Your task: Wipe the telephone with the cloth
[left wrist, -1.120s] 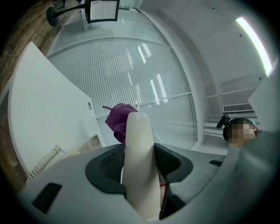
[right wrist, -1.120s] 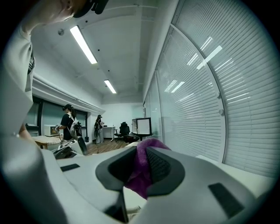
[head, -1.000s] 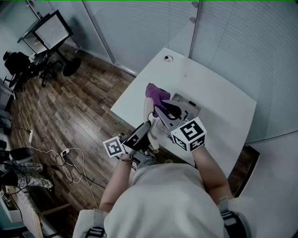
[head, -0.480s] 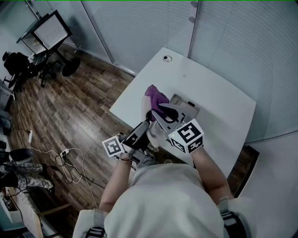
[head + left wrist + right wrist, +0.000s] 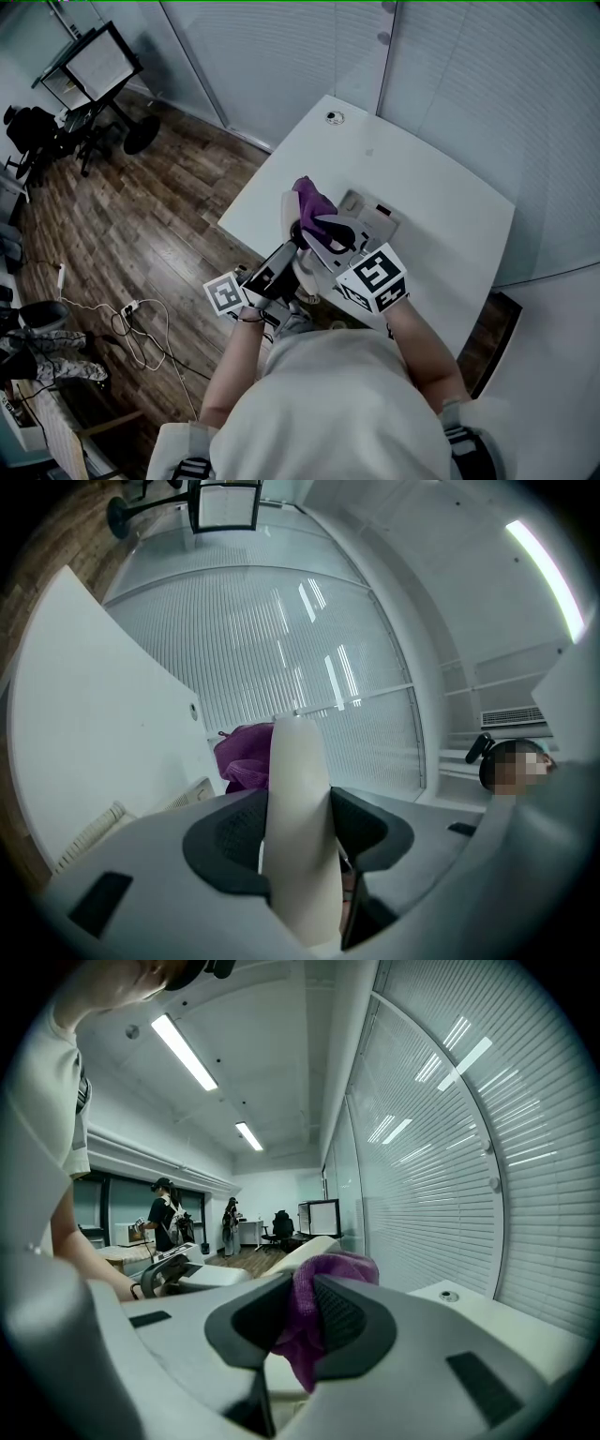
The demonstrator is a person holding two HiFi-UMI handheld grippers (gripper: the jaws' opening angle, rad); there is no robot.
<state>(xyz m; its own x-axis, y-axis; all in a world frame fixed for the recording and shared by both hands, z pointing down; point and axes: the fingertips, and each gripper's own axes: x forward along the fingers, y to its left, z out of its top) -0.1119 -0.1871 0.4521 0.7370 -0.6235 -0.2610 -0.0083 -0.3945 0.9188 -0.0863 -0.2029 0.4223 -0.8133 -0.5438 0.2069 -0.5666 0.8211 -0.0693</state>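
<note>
At the white table (image 5: 441,202), my left gripper (image 5: 298,846) is clamped on the phone's handset (image 5: 297,761), which is held up beside the phone base (image 5: 373,214). My right gripper (image 5: 305,1321) is closed on the purple cloth (image 5: 330,1269), which sits at the handset's upper end and seems to touch it.

The risk, as I judge it, is the handset: it is smooth and rounded and stands steeply between my jaws. A hard wipe could twist it or push it out of the grip, onto the base or off the table's near edge. The cloth is held only by a small bunch and could pull free if it drags.

My grippers cover the handset's lower end and any cord. I cannot tell how much cloth meets the handset, and the base's keys are too small to read.
</note>
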